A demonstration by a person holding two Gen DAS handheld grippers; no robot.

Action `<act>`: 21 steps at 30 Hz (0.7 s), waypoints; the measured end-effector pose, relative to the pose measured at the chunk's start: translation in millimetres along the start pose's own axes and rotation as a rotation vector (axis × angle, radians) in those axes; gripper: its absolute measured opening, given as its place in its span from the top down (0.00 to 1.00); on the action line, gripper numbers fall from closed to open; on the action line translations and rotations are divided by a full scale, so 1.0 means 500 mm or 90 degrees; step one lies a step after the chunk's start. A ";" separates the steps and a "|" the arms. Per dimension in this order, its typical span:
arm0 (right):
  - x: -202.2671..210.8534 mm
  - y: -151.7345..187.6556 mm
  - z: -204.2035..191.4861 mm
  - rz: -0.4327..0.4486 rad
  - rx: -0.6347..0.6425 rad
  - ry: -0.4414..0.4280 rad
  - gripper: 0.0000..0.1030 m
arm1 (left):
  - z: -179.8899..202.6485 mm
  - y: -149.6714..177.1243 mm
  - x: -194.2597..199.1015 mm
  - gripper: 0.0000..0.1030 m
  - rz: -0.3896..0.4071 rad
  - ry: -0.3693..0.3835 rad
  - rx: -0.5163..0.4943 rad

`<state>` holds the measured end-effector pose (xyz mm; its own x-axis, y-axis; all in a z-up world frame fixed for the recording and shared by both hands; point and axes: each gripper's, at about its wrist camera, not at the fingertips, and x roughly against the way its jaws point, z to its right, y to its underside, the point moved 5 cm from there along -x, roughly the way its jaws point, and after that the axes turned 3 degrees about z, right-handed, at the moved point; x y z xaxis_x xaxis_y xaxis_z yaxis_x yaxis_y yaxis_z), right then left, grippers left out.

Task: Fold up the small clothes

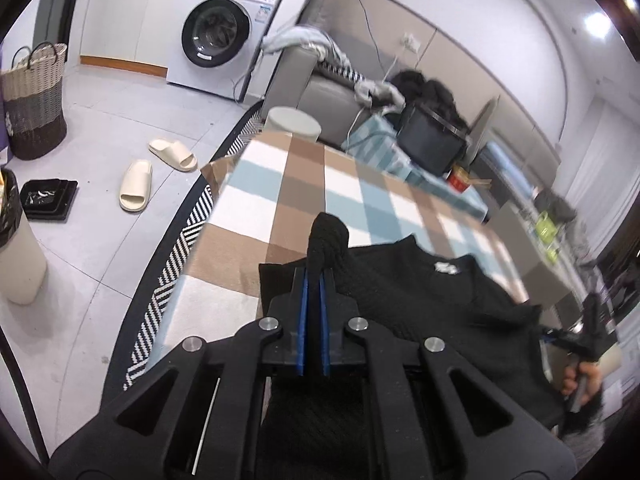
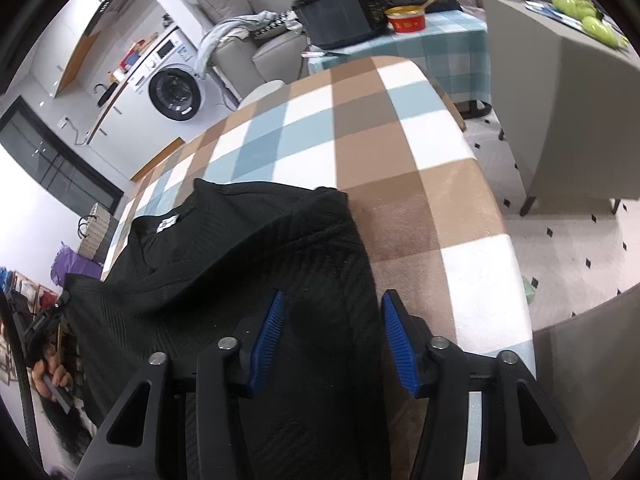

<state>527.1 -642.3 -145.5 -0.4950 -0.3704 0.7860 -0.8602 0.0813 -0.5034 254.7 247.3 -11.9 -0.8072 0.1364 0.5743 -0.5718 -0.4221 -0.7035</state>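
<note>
A black knitted top (image 1: 440, 312) with a white neck label (image 1: 446, 268) lies on the table's brown, blue and white checked cloth (image 1: 280, 184). My left gripper (image 1: 316, 270) is shut on a bunched corner of the top, which sticks up past the fingertips. In the right wrist view the top (image 2: 240, 248) spreads across the near left of the table. My right gripper (image 2: 332, 304) stands open over the top's right edge. The fabric lies between its blue pads (image 2: 268, 336), which do not press on it. A hand holds the right gripper (image 1: 588, 336) at the far right.
Beyond the table are a round white stool (image 1: 294, 120), a grey sofa (image 1: 320, 92) with clothes, and a side table with a black appliance (image 2: 340, 12) and a red bowl (image 2: 406, 20). A washing machine (image 1: 224, 32), woven basket (image 1: 34, 100) and slippers (image 1: 136, 186) are left; a grey cabinet (image 2: 560, 100) is right.
</note>
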 end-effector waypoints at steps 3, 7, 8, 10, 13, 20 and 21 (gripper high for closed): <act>0.001 -0.001 -0.009 0.006 0.017 0.000 0.73 | -0.014 0.002 0.022 0.97 0.004 -0.008 0.004; 0.005 -0.006 -0.021 0.031 0.040 0.004 0.94 | -0.032 0.021 -0.005 0.97 -0.028 -0.032 0.007; 0.008 -0.007 -0.024 0.037 0.044 0.005 0.95 | -0.034 0.026 -0.014 0.97 -0.034 -0.042 0.009; 0.026 -0.012 -0.032 0.065 0.050 0.002 0.95 | -0.033 0.032 -0.028 0.97 -0.040 -0.043 0.012; 0.066 -0.028 -0.044 0.121 0.061 0.010 0.95 | -0.037 0.034 -0.047 0.96 -0.045 -0.058 0.010; 0.027 -0.025 -0.012 0.045 0.009 0.044 0.81 | -0.061 0.076 -0.036 0.62 -0.085 -0.091 0.029; 0.032 -0.018 -0.012 0.045 0.006 0.036 0.72 | -0.061 0.082 -0.025 0.52 -0.082 -0.095 0.026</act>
<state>526.1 -643.4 -126.5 -0.5612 -0.3117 0.7668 -0.8214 0.0961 -0.5622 237.1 255.4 -60.7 -0.6950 0.0593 0.7166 -0.6606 -0.4462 -0.6037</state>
